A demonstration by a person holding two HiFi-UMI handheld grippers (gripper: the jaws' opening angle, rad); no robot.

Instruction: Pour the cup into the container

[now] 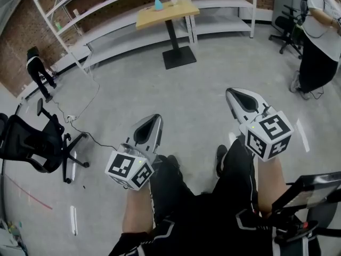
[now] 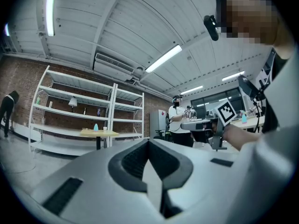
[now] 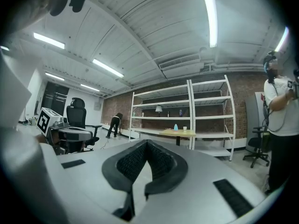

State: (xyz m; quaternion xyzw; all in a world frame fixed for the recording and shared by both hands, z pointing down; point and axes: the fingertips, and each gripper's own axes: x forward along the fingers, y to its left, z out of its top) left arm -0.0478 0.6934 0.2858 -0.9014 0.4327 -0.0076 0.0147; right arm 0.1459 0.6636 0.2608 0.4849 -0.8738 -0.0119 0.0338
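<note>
**Both grippers at rest, well apart from the work.** The left hand-held gripper (image 1: 154,120) and right hand-held gripper (image 1: 233,93) are held level over the smooth grey concrete floor (image 1: 202,84). Each has its jaws pressed together with nothing between them. In both gripper views the ribbed black pads (image 3: 131,164) meet along a closed seam inside a pale moulded shell.

The task's things stand far across the room on a light wooden tabletop (image 1: 178,12), carried by a black pedestal in front of white metal shelving (image 1: 106,4) and a brick wall. A small white cup (image 1: 173,0) stands upright there. Just beside it, but apart from it, is a pale blue container (image 1: 159,4) that narrows toward the top. Both are too small in every view to show their fill or material.

*Handling (judgement).* The cup looks light and thin-walled, so it would probably dent or slip under a hard squeeze. A gentle grip across the side wall at mid-height would suit it, keeping it upright and leaving the rim free for pouring. The container's narrow top suggests a small target. It may be light enough to tip, so the free gripper could steady its base.
</note>
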